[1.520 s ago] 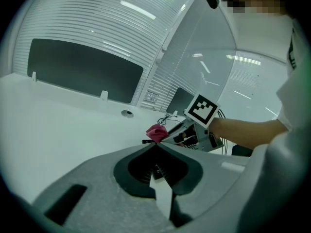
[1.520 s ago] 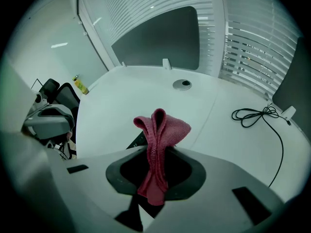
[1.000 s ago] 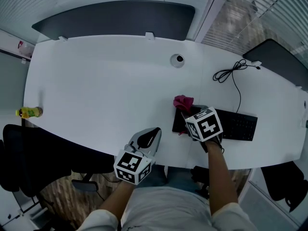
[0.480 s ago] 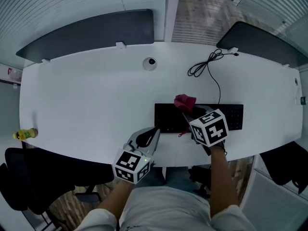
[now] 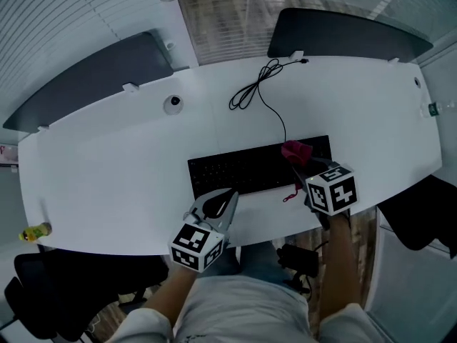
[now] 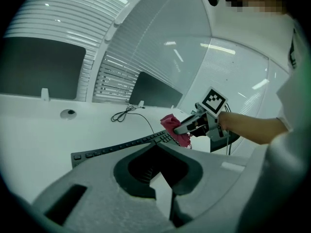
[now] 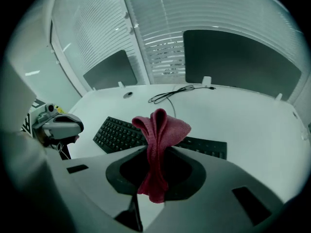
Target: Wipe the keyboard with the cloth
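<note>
Keyboard (image 5: 250,168) sits near the front edge of the white desk (image 5: 107,163) in the head view, keys up. Its long axis runs left-right, with the right end angled a bit farther away, and its cable (image 5: 260,91) trails off toward the far side. The right gripper (image 5: 300,164) has the pink cloth (image 5: 295,150) over the keyboard's right end, while the left gripper (image 5: 227,195) hangs just near of the left half, not touching it as far as I can see. In the left gripper view its own jaws (image 6: 159,147) are pressed together with nothing in them, and the cloth (image 6: 170,123) looks right down at the keys (image 6: 121,147), though I can't tell if it's actually touching. The right gripper view shows its jaws (image 7: 155,152) pinching the cloth (image 7: 158,135) as a folded bunch sticking up past the tips, with the keyboard (image 7: 116,132) beyond. My take: tilt it so the bunch meets the keys, press lightly, and stroke along the long axis toward the left. Steadying the left end with the free gripper would probably stop it sliding.
</note>
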{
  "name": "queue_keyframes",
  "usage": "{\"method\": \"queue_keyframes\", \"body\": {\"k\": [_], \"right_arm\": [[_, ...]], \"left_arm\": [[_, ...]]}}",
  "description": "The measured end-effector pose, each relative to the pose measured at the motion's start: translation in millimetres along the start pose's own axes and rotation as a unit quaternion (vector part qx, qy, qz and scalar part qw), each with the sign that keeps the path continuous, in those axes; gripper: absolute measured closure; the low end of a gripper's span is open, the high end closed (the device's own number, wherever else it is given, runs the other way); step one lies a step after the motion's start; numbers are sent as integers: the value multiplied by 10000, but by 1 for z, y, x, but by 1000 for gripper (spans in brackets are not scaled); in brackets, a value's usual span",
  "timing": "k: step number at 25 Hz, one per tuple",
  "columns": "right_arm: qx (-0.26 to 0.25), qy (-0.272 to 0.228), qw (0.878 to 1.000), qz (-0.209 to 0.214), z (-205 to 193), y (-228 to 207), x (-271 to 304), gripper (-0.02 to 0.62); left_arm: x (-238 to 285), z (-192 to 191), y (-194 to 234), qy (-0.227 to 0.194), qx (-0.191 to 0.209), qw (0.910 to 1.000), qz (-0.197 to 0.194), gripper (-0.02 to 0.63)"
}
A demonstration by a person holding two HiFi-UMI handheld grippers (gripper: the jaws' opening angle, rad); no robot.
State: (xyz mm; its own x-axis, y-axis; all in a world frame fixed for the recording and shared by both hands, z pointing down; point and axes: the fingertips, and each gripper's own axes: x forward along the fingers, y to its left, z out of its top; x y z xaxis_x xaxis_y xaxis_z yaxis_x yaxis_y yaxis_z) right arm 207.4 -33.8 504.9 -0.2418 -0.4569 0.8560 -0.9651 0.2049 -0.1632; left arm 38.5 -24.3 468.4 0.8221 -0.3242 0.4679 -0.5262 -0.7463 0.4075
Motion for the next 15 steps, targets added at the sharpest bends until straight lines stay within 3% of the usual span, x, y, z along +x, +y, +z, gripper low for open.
{"method": "queue_keyframes", "body": {"k": [9, 15], "right_arm": [[481, 245, 9955, -782, -56, -110, -29, 525], [641, 429, 9925, -952, -73, -144, -24, 525]], "left_arm": [[37, -4, -31, 191, 121, 9996, -161, 595], [50, -6, -35, 281, 83, 9995, -105, 595]]}}
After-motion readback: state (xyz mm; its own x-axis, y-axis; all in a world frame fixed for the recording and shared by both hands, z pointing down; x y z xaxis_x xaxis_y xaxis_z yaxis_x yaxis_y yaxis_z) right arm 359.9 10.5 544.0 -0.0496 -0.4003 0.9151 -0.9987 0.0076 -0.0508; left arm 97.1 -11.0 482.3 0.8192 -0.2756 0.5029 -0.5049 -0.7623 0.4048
